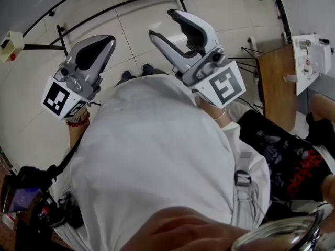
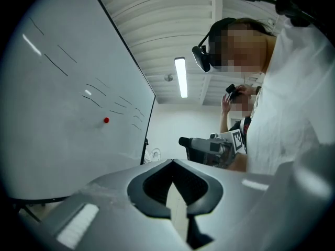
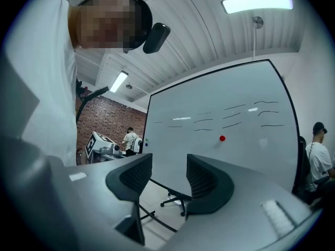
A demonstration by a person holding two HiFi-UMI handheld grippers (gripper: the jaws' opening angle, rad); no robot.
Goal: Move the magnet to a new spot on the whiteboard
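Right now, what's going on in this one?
A person holds a gripper in each hand, both pointed level toward the whiteboard. The red magnet sits on the board, untouched. The right gripper is open and empty; the left gripper is shut on nothing. The move has not yet begun.

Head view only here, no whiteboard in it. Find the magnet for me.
Observer: The red magnet is on the whiteboard, just below black marker strokes.
Operator: Say which gripper faces it.
Observer: The right gripper faces the board, open and empty; the magnet shows above and right of its gap, untouched.
Operator: Check the left gripper view.
Observer: There the left gripper is shut and empty, the board slanting along that view's left.
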